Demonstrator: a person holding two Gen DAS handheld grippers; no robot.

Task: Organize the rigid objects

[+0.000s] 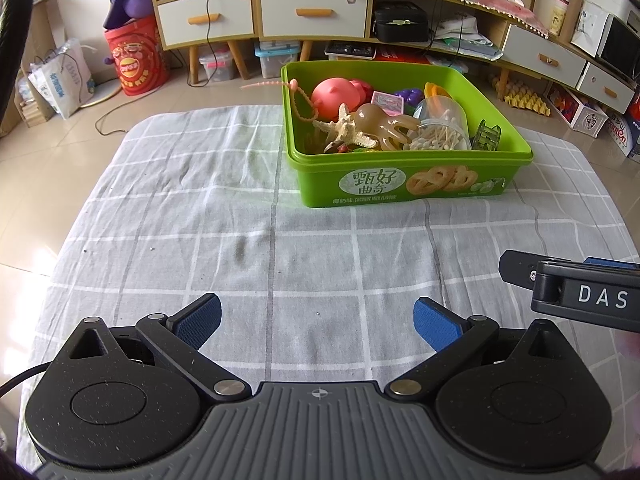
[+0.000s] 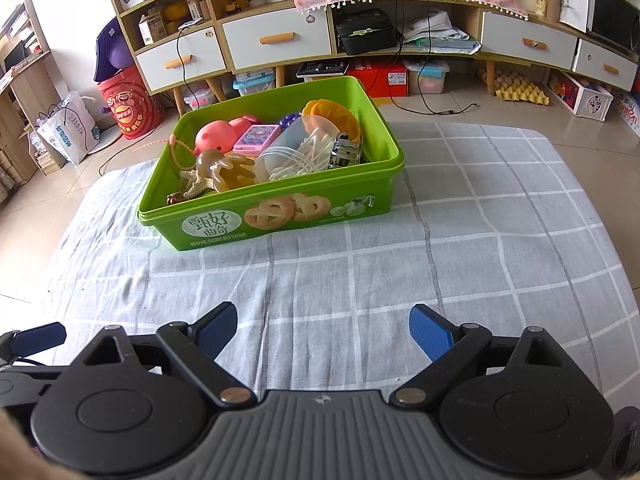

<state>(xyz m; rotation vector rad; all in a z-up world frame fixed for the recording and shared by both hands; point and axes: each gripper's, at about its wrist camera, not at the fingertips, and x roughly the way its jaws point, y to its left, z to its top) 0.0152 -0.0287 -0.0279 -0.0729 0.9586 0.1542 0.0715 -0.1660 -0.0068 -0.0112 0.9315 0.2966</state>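
Toys (image 1: 376,124) fill green box (image 1: 400,184) on checked cloth (image 1: 240,240); cabinet (image 1: 260,12) behind.

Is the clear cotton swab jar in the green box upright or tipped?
Tipped: the cotton swab jar lies on its side in the green box, swabs lengthwise.

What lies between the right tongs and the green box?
Only bare checked cloth between the right tongs and the green box, seen in the right wrist view.

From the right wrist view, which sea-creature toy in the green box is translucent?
The brown octopus: glossy and see-through amber, beside the pale, matte, rough starfish.
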